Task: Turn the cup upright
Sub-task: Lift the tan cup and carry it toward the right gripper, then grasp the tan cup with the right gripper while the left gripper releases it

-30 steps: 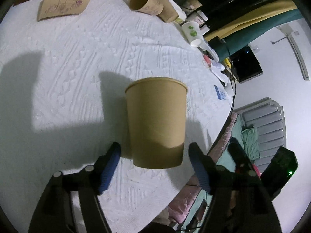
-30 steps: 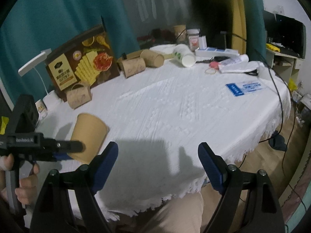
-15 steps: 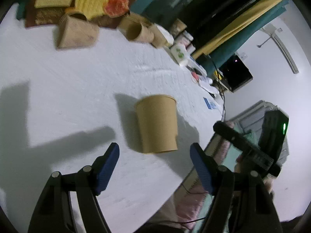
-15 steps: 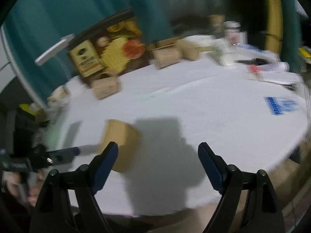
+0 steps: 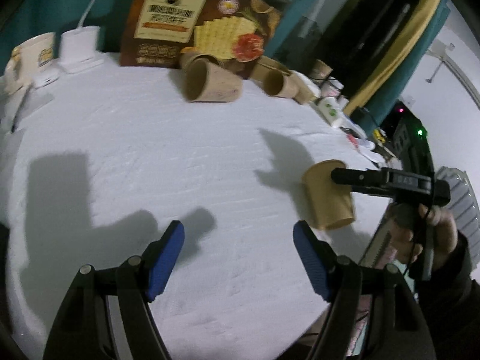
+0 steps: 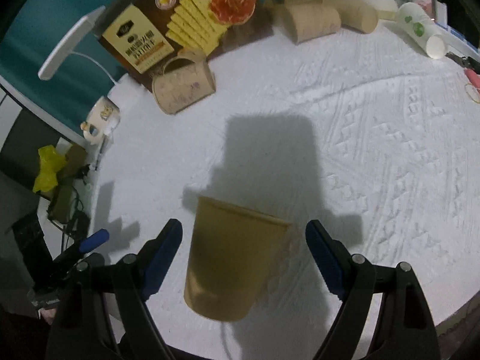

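A plain brown paper cup (image 6: 234, 261) stands on the white tablecloth (image 6: 360, 156) near the table's front edge. In the right wrist view it sits between my right gripper's (image 6: 244, 258) open blue fingers, which do not touch it. In the left wrist view the same cup (image 5: 328, 201) is at the right, partly behind the right gripper's black body (image 5: 390, 180). My left gripper (image 5: 238, 255) is open and empty over bare cloth, well left of the cup.
A brown snack box (image 6: 180, 21) stands at the back. Several paper cups lie on their sides near it, one printed (image 6: 183, 87), others (image 6: 312, 24) farther right. A white cup with green print (image 6: 420, 30), a lamp (image 6: 69, 45) and a mug (image 6: 102, 117) are at the edges.
My left gripper has pulled back and swung left, away from the cup. My right gripper has moved in over the table so its open fingers now flank the cup.
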`<action>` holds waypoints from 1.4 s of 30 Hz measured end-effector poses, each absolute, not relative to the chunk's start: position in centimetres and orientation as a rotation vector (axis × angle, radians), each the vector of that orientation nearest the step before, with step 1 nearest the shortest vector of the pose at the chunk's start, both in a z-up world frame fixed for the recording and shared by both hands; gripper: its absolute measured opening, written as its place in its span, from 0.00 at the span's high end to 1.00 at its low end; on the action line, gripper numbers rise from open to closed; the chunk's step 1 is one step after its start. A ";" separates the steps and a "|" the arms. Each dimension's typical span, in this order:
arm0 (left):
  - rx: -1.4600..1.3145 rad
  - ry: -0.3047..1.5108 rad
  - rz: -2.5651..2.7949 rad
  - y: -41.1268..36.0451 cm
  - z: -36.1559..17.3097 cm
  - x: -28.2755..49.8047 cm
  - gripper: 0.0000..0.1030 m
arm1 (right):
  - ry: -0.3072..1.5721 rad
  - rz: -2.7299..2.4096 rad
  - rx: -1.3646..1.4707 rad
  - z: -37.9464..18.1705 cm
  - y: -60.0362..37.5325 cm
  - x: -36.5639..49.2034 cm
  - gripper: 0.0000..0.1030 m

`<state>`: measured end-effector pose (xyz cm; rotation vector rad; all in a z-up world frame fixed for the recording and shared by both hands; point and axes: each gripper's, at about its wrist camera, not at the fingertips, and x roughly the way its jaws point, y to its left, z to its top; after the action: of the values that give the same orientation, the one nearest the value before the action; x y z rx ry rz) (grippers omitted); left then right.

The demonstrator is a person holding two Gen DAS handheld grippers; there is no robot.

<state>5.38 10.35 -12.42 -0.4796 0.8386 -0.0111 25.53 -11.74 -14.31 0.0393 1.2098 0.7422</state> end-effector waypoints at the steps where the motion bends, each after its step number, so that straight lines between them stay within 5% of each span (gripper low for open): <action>1: -0.485 0.848 -0.003 10.6 -12.8 5.4 0.27 | 1.215 0.743 0.031 -14.4 -11.5 25.6 0.20; 7: -0.509 0.862 -0.010 11.3 -13.7 4.9 0.27 | 1.253 0.736 -0.008 -15.7 -10.2 26.4 0.22; 8: -0.509 0.861 -0.010 11.2 -13.7 4.9 0.27 | 1.261 0.740 -0.009 -15.9 -10.2 26.4 0.33; 13: -0.520 0.860 0.000 11.4 -13.9 4.7 0.27 | 1.225 0.746 -0.010 -15.1 -10.5 26.4 0.34; 22: -0.521 0.850 0.020 11.6 -13.6 4.8 0.27 | 0.643 0.548 -0.196 -12.1 -9.3 22.7 0.34; 42: -0.484 0.900 -0.021 8.6 -14.1 6.5 0.27 | 0.546 0.495 -0.233 -14.8 -11.2 16.4 0.30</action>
<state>6.53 8.57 -14.13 -0.4838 0.8996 -0.0213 16.41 -11.22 -14.82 -0.2334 0.5461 0.4948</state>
